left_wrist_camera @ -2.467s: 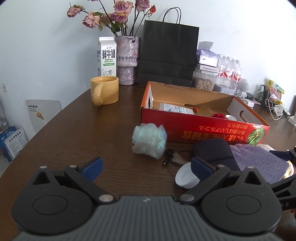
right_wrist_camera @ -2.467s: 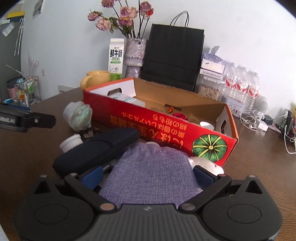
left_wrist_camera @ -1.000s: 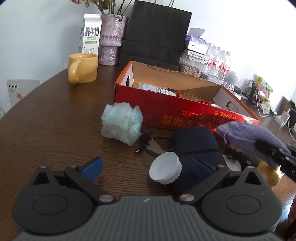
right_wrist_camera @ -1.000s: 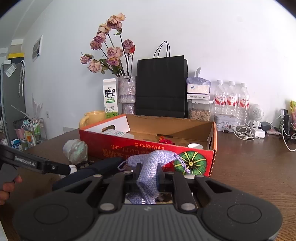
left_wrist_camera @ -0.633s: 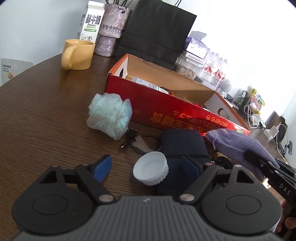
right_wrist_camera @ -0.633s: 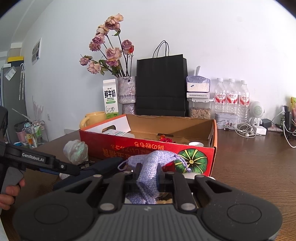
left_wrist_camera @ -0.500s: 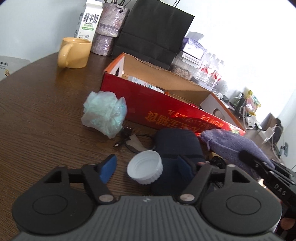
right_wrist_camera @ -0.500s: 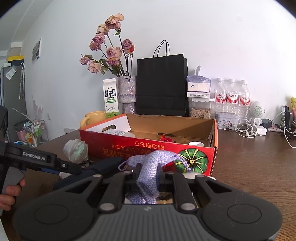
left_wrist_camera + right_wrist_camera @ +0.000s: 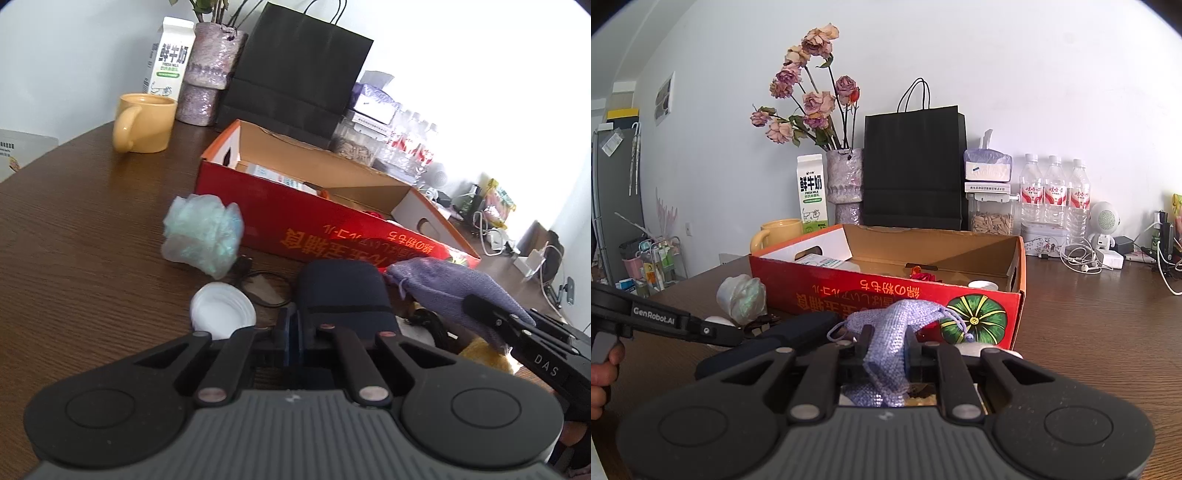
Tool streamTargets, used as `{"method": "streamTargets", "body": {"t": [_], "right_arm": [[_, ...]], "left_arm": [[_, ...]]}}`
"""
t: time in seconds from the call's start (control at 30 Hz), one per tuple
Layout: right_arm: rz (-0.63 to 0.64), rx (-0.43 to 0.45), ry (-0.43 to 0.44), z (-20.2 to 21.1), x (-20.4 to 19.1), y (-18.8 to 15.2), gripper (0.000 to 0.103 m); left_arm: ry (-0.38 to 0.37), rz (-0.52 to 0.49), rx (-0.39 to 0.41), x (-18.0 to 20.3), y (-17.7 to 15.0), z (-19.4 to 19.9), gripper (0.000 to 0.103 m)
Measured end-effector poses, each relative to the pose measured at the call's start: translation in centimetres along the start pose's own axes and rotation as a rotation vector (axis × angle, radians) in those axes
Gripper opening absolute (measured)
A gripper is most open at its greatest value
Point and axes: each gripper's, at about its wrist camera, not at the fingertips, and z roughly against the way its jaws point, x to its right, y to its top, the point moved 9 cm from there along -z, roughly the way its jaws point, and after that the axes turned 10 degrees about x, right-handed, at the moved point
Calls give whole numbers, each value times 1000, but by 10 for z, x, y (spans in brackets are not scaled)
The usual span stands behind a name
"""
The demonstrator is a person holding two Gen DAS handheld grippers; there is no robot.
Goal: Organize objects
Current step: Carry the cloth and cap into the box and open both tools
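Closing fast over the last moment, the left gripper (image 9: 295, 332) has slid forward past the white cap (image 9: 221, 312) and now has its jaws together at the near left edge of the dark blue case (image 9: 343, 295); whether they pinch that edge I cannot tell from here. A second ago those jaws stood wide, with the cap between them. The right gripper (image 9: 886, 350) has not budged and stays clamped on the lilac knit pouch (image 9: 890, 332), lifted just in front of the red box (image 9: 879, 291).

Writing shows in plenty. The left gripper's arm reads "GenRobot.AI" in the right wrist view, and the right one shows "DAS" in the left wrist view. The milk carton (image 9: 812, 194) carries large Chinese characters, with "FRESH MILK" printed small beneath them and a little cow lower down. The box's red wall has yellow characters printed upside down beside a green pumpkin picture. The water bottles (image 9: 1054, 192) wear red and white labels too small to read.

Everything sits on a dark brown wood-grain table (image 9: 74, 229). A crumpled pale green bag (image 9: 203, 232) lies beside the box, near the cap, with a thin black cord between them. Against the white wall stand a yellow mug (image 9: 146, 123), a glittery vase (image 9: 846, 184) of dried roses, a black paper bag (image 9: 914, 166) and a jar of seeds. Chargers and white earphones trail along the far right.
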Motion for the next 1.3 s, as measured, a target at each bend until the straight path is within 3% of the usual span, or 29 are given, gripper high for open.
{"method": "streamTargets", "body": {"t": [0.1,0.17,0.2,0.23,0.33,0.43,0.5,0.57,0.6,0.63,0.87,1.3], "right_arm": [[0,0,0,0,0,0,13],[0,0,0,0,0,0,14],[0,1,0,0,0,0,14],[0,0,0,0,0,1,14],[0,-1,0,0,0,1,14],[1,-3,1,0,-1,-1,14],[1,-3,1,0,-1,-1,14],[1,-3,1,0,-1,-1,14],[1,-4,1,0,0,-1,14],[1,-3,1,0,0,-1,14],[1,24,-7,4,0,1,14],[44,125,13,6,-14,41,14]], "left_arm": [[27,-35,36,-4,6,8,8],[60,-58,60,-9,10,10,24],[79,-74,76,-11,12,10,42],[102,-96,93,-13,13,10,53],[164,-174,110,-18,14,7,56],[214,-192,81,-26,11,-2,71],[250,-211,66,-31,10,-8,74],[266,-200,18,-38,5,-15,74],[257,-187,0,-39,4,-17,62],[262,-186,10,-41,5,-16,40],[224,-192,72,-33,8,-1,41],[114,-235,210,13,60,7,41]]}}
